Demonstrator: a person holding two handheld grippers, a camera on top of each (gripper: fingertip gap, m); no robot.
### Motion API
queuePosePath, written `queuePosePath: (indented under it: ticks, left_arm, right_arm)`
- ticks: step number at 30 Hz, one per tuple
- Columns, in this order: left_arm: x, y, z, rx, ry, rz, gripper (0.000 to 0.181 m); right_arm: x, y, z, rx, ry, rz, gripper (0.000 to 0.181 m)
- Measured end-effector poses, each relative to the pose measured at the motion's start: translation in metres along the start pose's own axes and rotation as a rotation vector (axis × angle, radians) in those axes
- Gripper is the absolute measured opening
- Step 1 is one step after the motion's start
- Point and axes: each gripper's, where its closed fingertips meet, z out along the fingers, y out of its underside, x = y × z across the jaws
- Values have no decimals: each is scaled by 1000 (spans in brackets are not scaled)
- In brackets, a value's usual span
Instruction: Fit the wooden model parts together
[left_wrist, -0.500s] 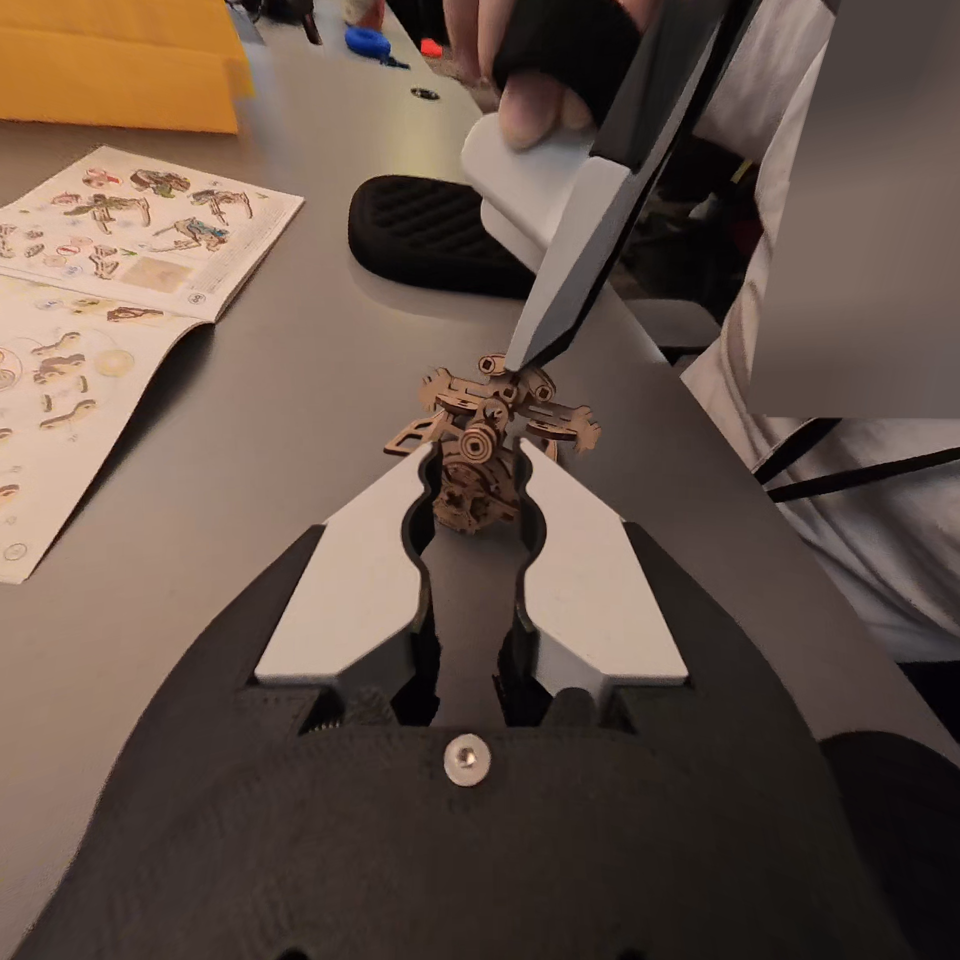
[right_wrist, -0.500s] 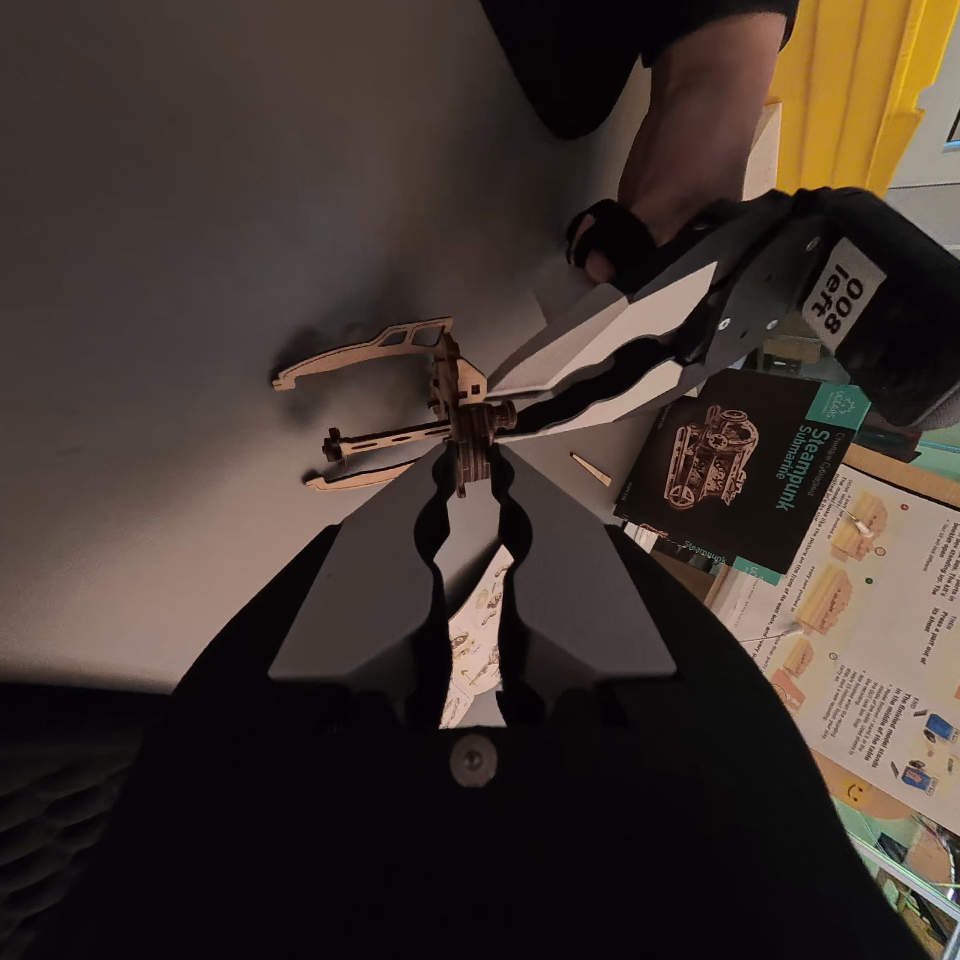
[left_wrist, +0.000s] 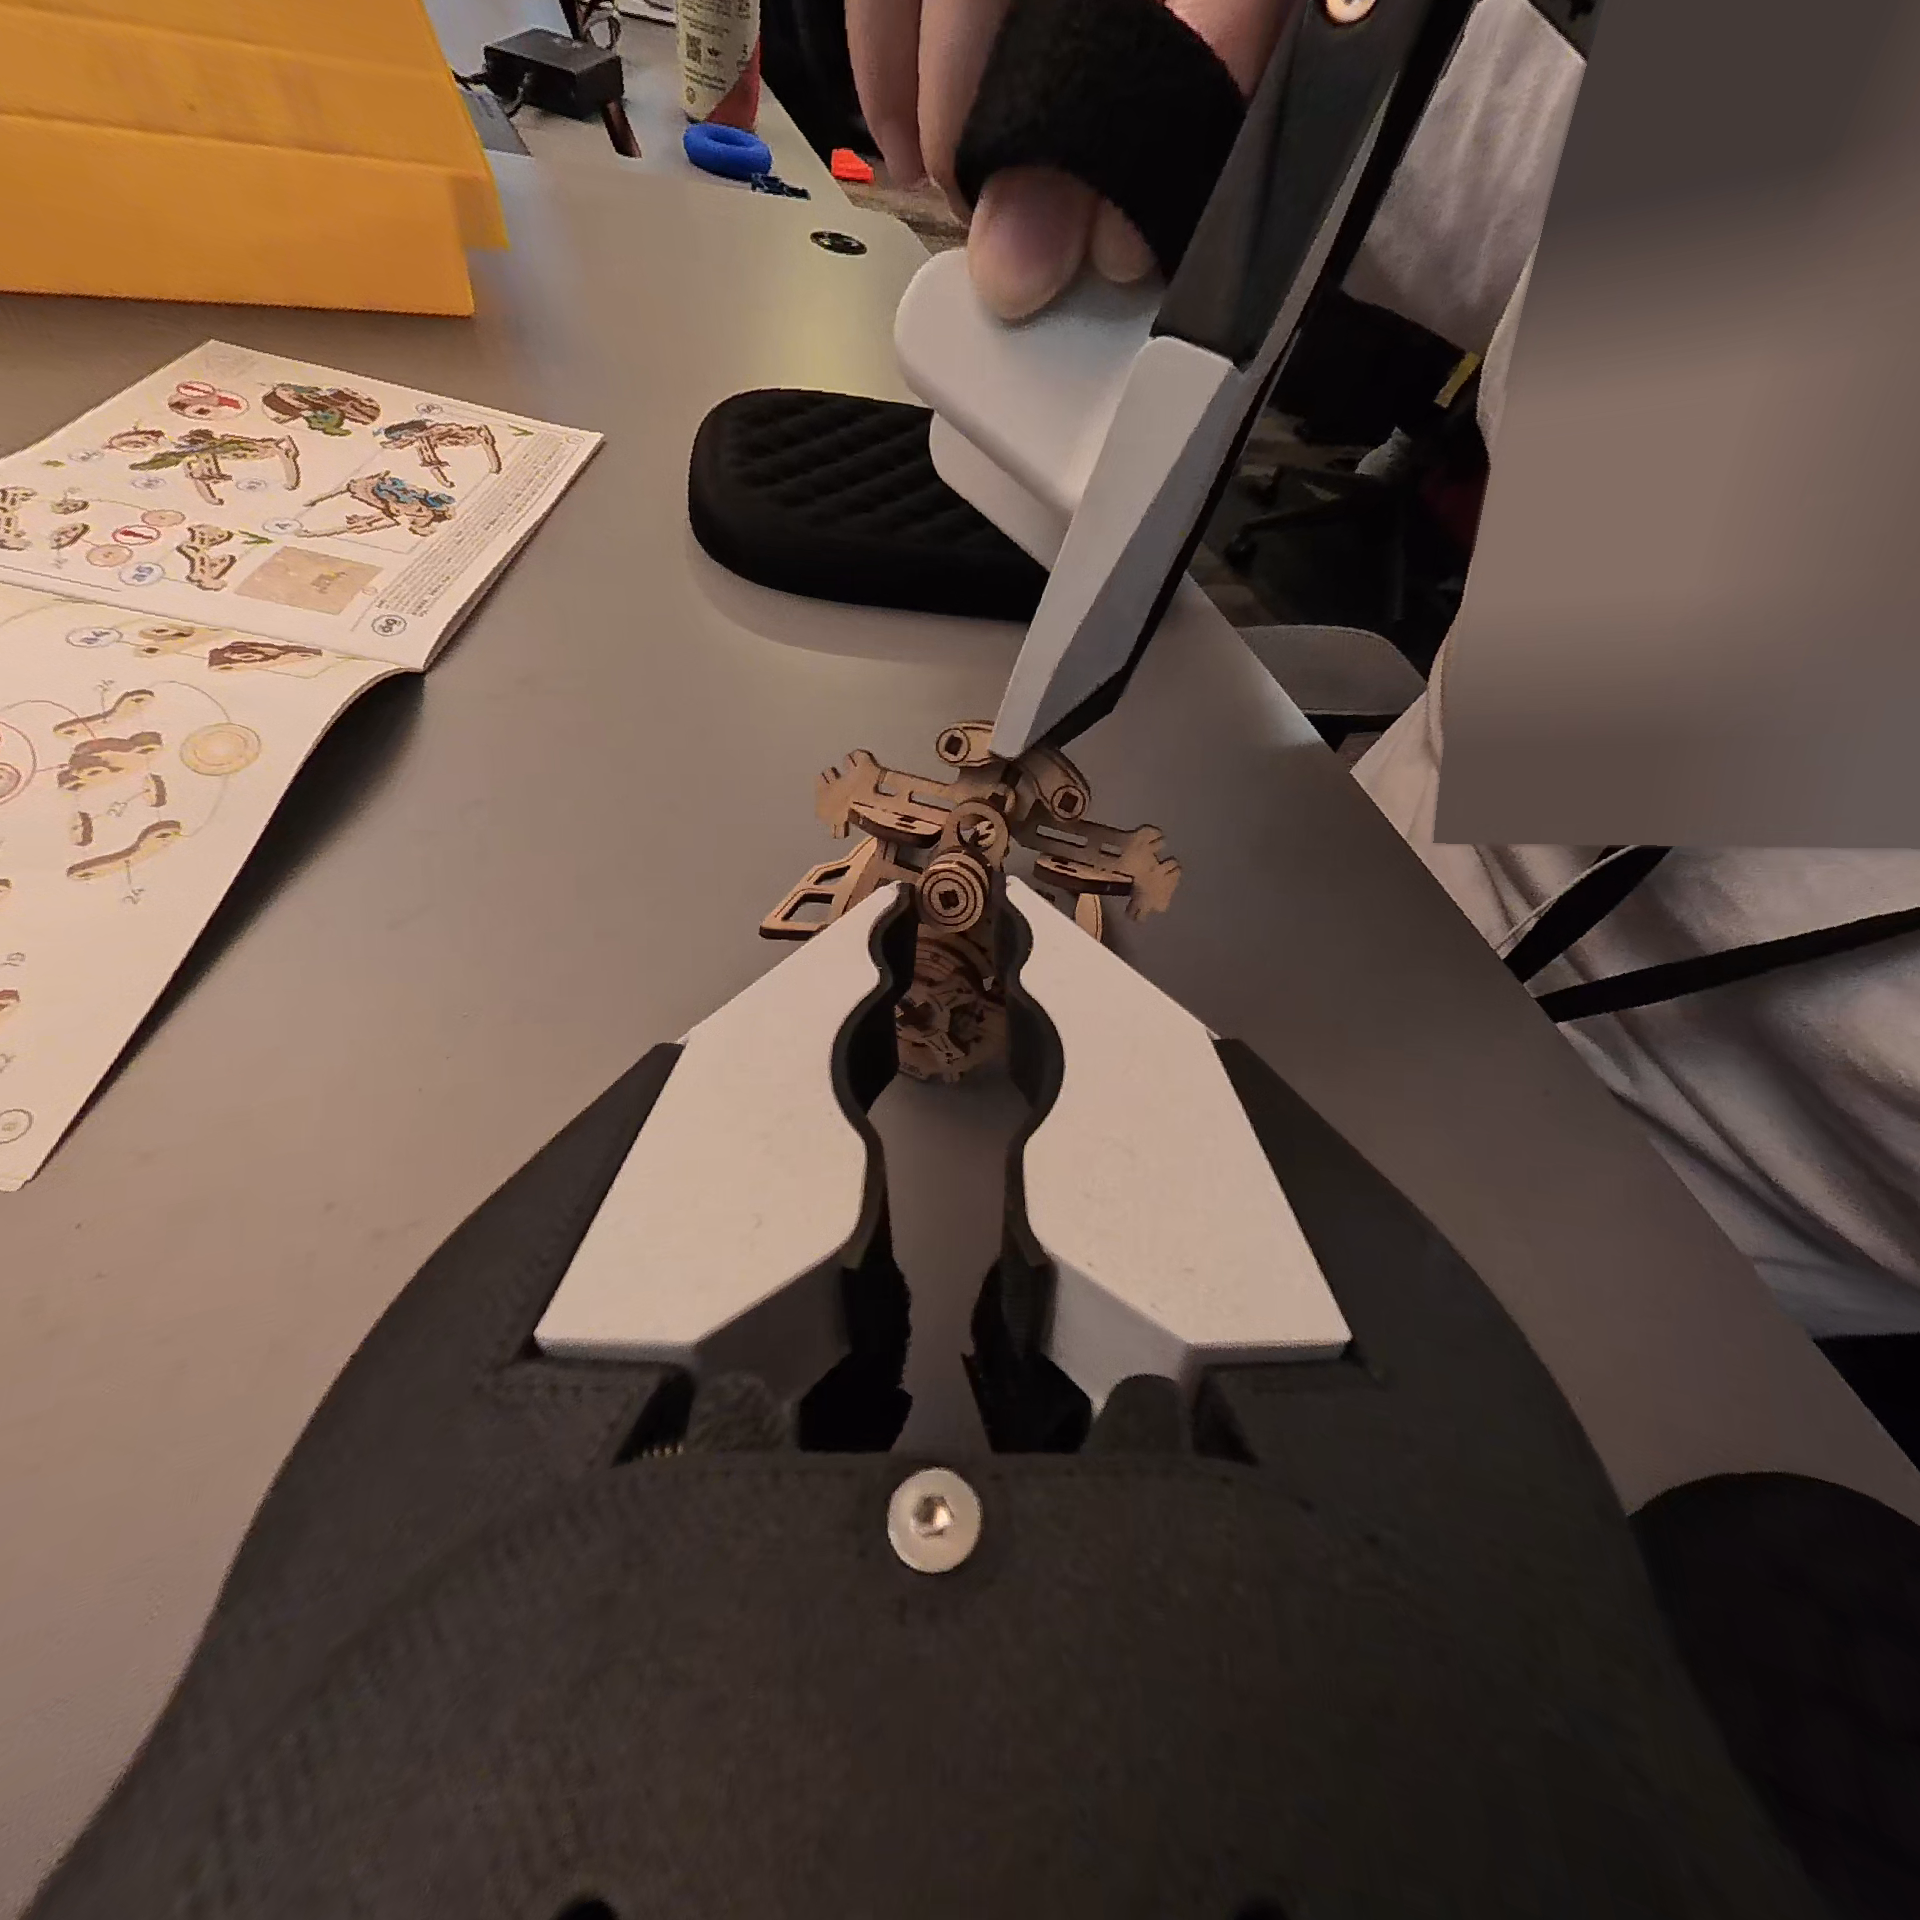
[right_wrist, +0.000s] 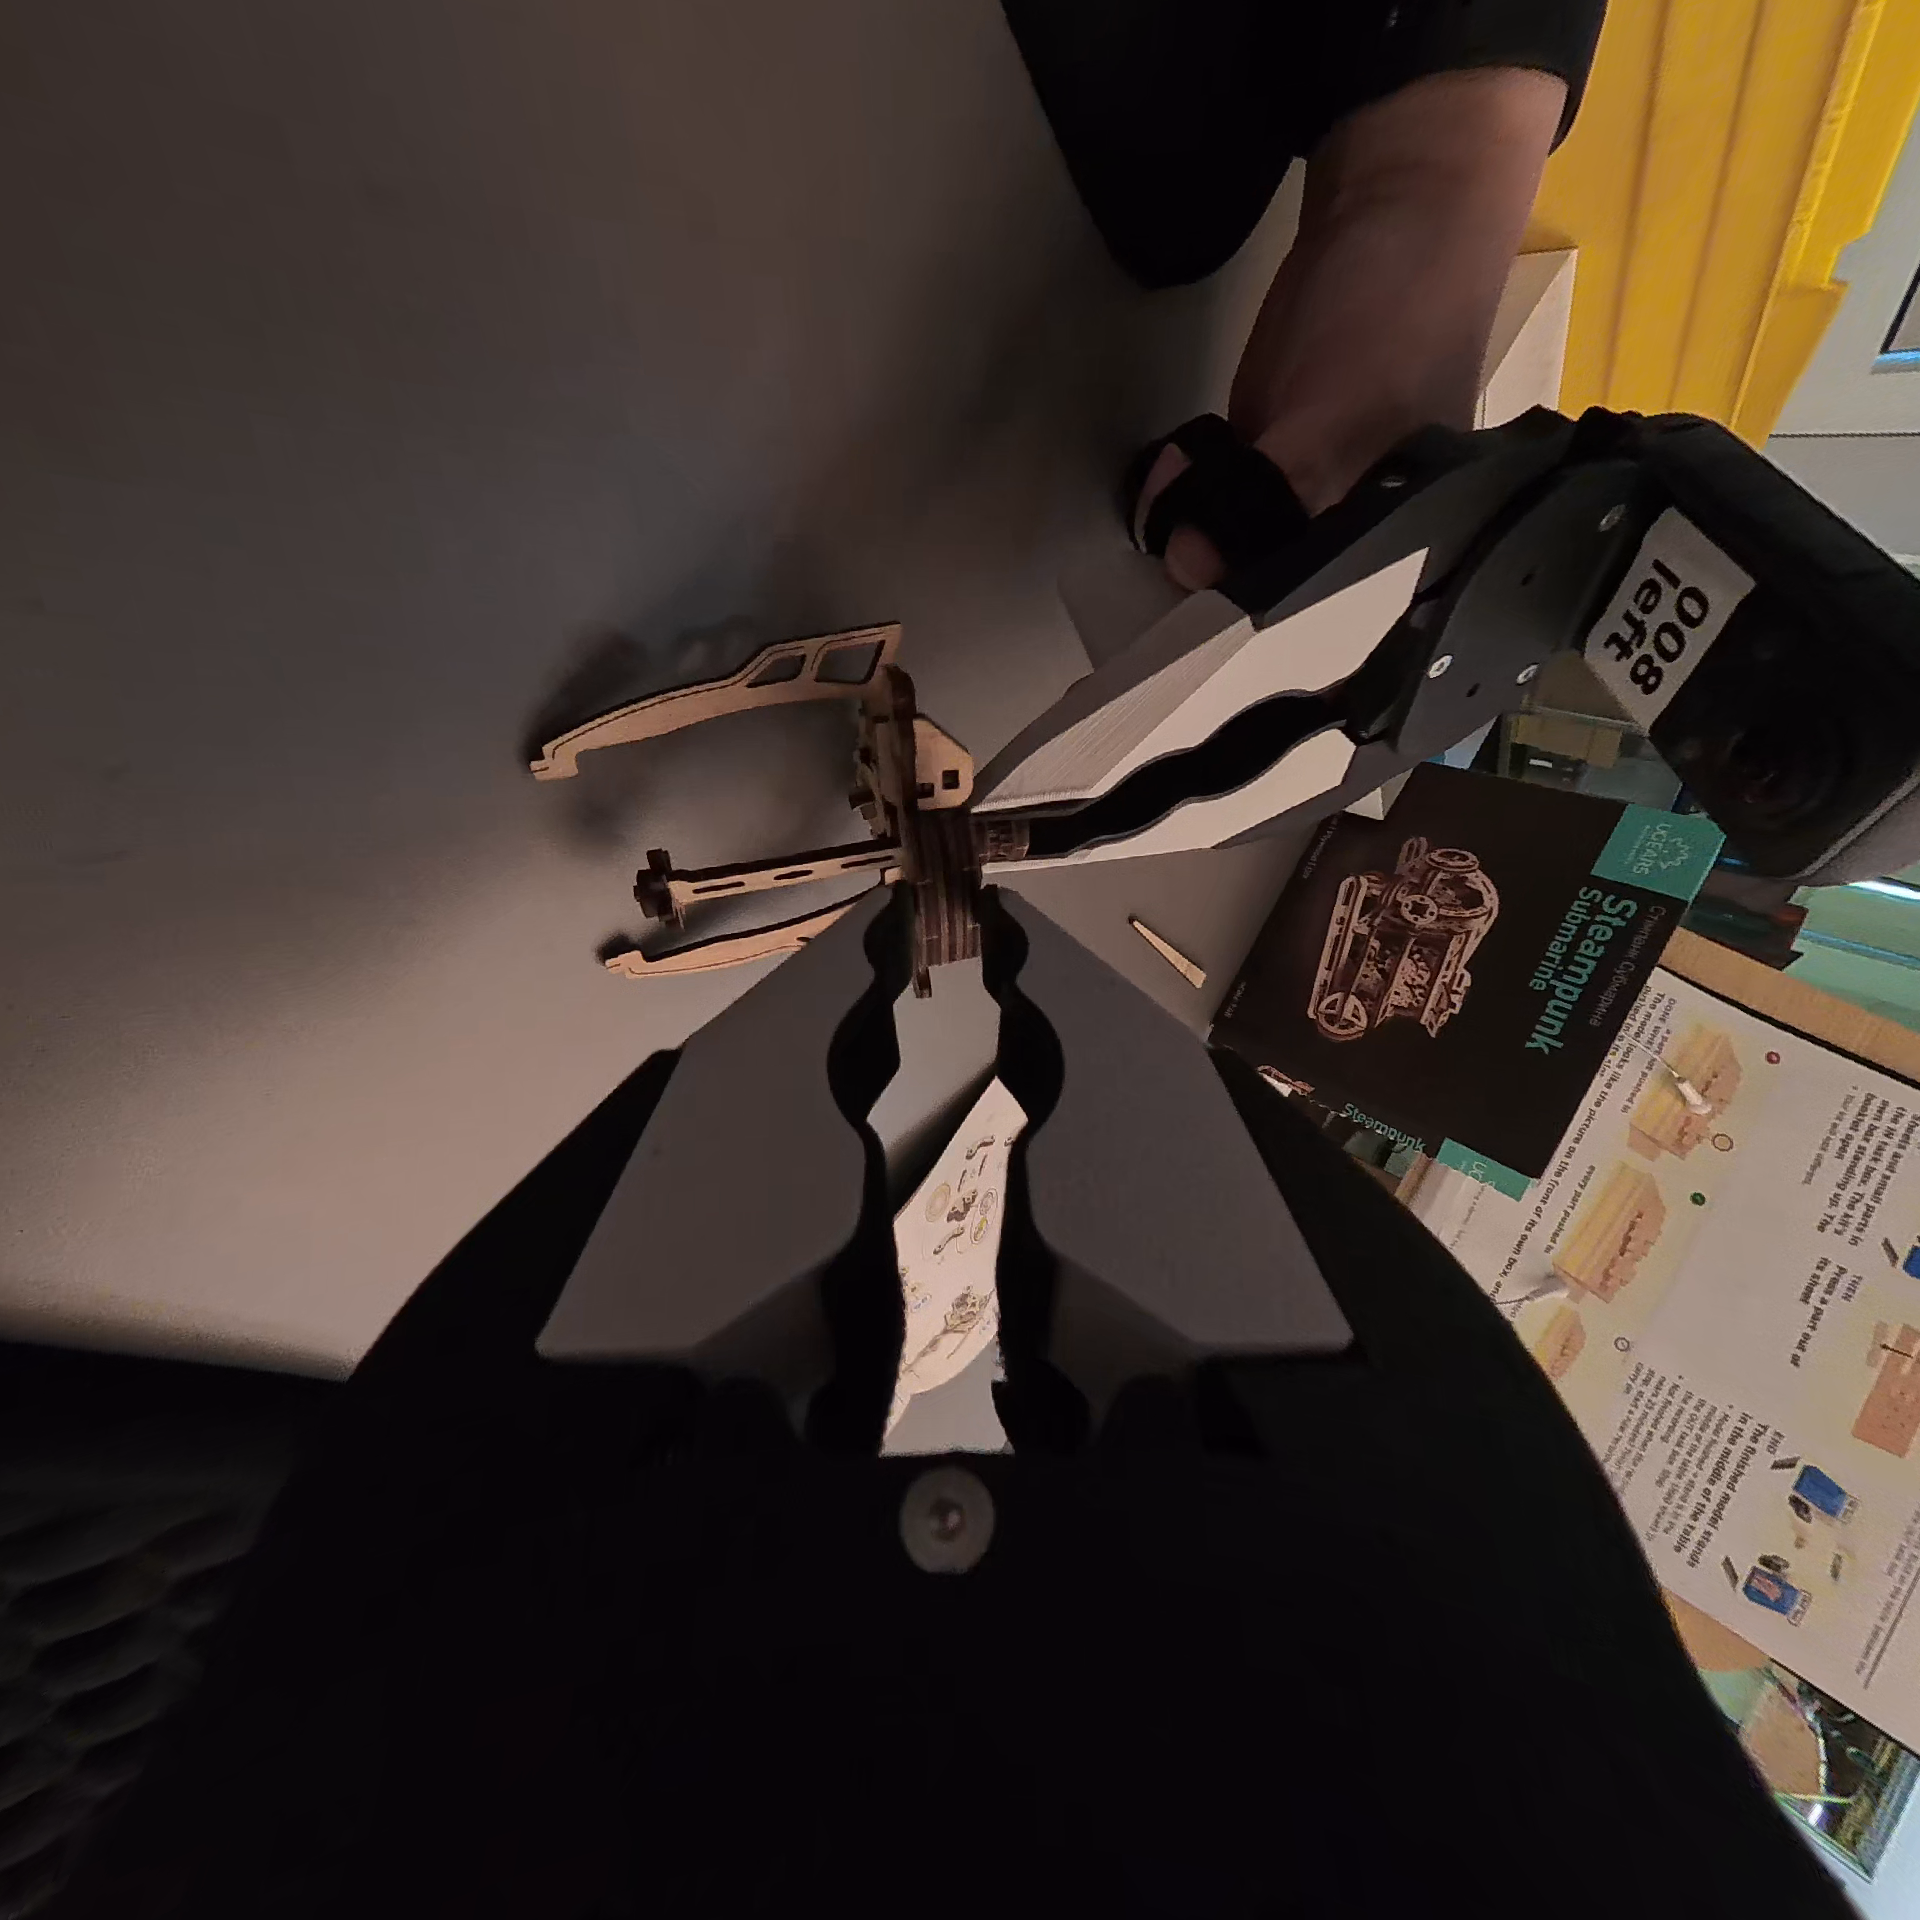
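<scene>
In the left wrist view, the left gripper (left_wrist: 951, 914) has its two pale fingers closed tight on the round middle of the small wooden model (left_wrist: 961, 894). The model sits just above the grey table (left_wrist: 582, 831), near the table's right edge. Thin wooden arms stick out to the left and right of it. The right gripper (left_wrist: 1013, 743) comes down from the far right, and its tip touches the top of the model (this view does not show how wide it is). A person's hand (left_wrist: 1039, 208) in a black wrap holds it. An open instruction booklet (left_wrist: 208, 623) lies on the left, and a black pad (left_wrist: 862, 509) lies farther back.

In the right wrist view, the right gripper (right_wrist: 940, 909) pinches the stacked wooden disc at the model's (right_wrist: 914, 831) middle. The left gripper (right_wrist: 982, 831) reaches in from the right and grips the same hub. Long curved wooden arms point left over the table (right_wrist: 416, 416). A small wooden sliver (right_wrist: 1169, 951) lies to the right, next to a dark box (right_wrist: 1455, 987).
</scene>
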Motion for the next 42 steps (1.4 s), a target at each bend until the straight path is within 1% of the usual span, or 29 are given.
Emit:
queuePosePath:
  ticks: [5,12,18,27,37,42]
  left_arm:
    - [0,0,1,0,6,-7,11]
    - [-2,-1,2,3,-8,-14,11]
    - [1,-1,2,0,-8,7,11]
    - [3,0,2,-2,7,10,11]
    - [2,-1,1,9,7,-13,11]
    - [0,-4,0,23,-8,-23,11]
  right_arm:
    - [-4,1,1,-16,-33,-55,12]
    - [0,1,3,-30,-47,-111,12]
    - [1,-2,3,-12,-68,-94,12]
    - [1,0,2,-25,-89,-85,12]
    - [1,-2,2,-22,-59,-90,12]
    - [3,-1,2,-23,15,-72,12]
